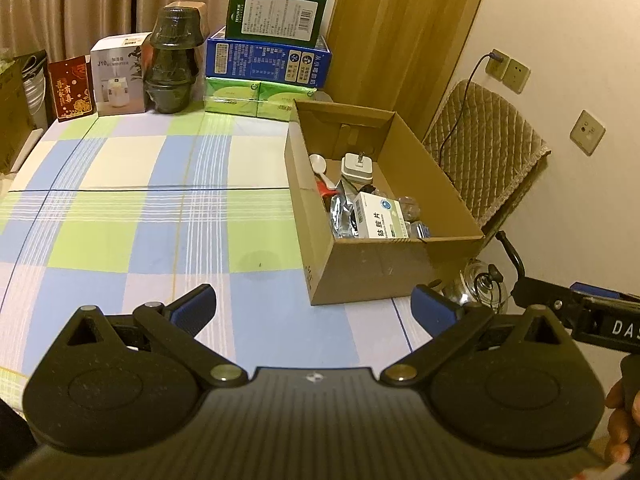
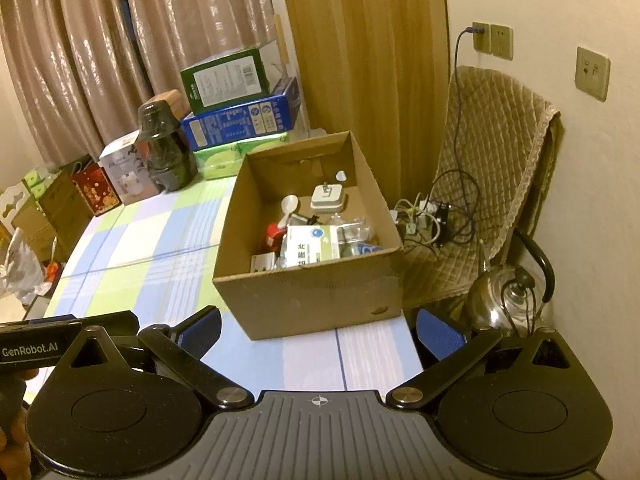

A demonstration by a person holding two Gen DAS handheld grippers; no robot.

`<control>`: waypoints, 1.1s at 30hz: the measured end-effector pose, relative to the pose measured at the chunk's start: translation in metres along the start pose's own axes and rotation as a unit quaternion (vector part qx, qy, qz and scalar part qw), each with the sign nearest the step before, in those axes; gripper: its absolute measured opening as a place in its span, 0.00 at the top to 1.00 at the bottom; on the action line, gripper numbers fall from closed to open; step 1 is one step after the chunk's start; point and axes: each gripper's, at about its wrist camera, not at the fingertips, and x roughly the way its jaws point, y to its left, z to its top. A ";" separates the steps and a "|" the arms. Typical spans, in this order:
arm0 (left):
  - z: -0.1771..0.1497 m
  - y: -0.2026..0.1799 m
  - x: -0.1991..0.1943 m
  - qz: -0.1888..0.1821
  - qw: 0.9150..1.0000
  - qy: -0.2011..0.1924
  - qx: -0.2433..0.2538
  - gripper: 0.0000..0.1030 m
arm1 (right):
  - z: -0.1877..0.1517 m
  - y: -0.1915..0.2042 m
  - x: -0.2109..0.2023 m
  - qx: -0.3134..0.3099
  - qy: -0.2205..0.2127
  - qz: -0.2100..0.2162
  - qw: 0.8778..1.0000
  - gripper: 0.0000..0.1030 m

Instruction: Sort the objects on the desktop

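Observation:
An open cardboard box (image 1: 400,268) (image 2: 304,300) stands on the checked tablecloth (image 1: 140,216) (image 2: 160,248) at the table's right edge. Inside lie a white medicine carton (image 1: 380,216) (image 2: 312,244), a white charger plug (image 1: 357,168) (image 2: 328,198), a white spoon (image 1: 320,164) (image 2: 289,206), a red item and foil and clear packets. My left gripper (image 1: 314,306) hangs open over the cloth, short of the box's near left corner, holding nothing. My right gripper (image 2: 320,332) is open too, just before the box's front wall, empty.
Along the far table edge stand stacked green and blue cartons (image 1: 272,40) (image 2: 236,96), a dark wrapped stack of bowls (image 1: 172,60) (image 2: 164,148), a white humidifier box (image 1: 118,76) and a red packet (image 1: 72,88). Right of the table: a quilted chair (image 2: 492,168) with cables, and a steel kettle (image 2: 504,300).

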 end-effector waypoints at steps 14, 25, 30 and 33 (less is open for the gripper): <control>-0.012 -0.009 -0.016 0.023 0.999 -0.009 0.034 0.01 | -0.008 0.012 -0.023 -0.026 -0.004 -0.007 1.000 0.02; -0.026 -0.011 -0.026 0.017 0.999 0.002 0.044 0.01 | -0.017 0.018 -0.035 -0.033 -0.004 -0.009 0.999 0.02; -0.030 -0.012 -0.030 0.017 0.999 0.003 0.045 0.01 | -0.020 0.018 -0.040 -0.037 -0.006 -0.010 0.999 0.02; -0.032 -0.011 -0.034 0.020 0.999 0.001 0.042 0.01 | -0.021 0.018 -0.041 -0.037 -0.007 -0.012 0.999 0.02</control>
